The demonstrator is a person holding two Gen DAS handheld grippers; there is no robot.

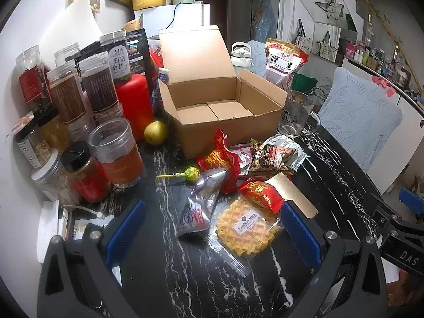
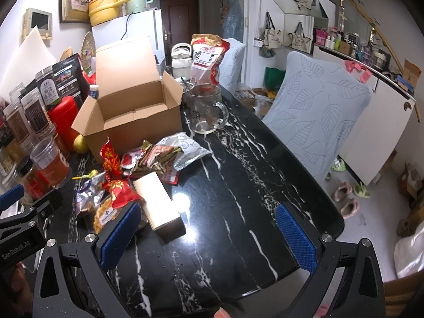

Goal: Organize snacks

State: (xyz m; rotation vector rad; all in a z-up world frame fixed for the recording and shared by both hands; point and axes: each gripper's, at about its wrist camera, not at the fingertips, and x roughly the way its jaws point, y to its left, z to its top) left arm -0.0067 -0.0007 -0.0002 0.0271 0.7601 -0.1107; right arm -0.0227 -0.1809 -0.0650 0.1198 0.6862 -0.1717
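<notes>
An open, empty cardboard box [image 1: 212, 106] stands on the black marble table [image 1: 185, 278]; it also shows in the right wrist view [image 2: 132, 116]. In front of it lies a pile of wrapped snacks: a waffle pack [image 1: 245, 229], a red packet [image 1: 261, 193], a silver pouch [image 1: 197, 212], a brown packet [image 1: 271, 156], a green lollipop [image 1: 190, 173] and a gold box [image 2: 159, 204]. My left gripper [image 1: 212, 233] is open above the waffle pack and silver pouch. My right gripper [image 2: 209, 235] is open over bare table, right of the gold box.
Jars and a red canister [image 1: 133, 103] crowd the left side by the wall. A pear [image 1: 155, 132] lies beside the box. A glass mug [image 2: 205, 111] and a cashew bag [image 2: 208, 58] stand behind. Chairs [image 2: 318, 111] line the right edge.
</notes>
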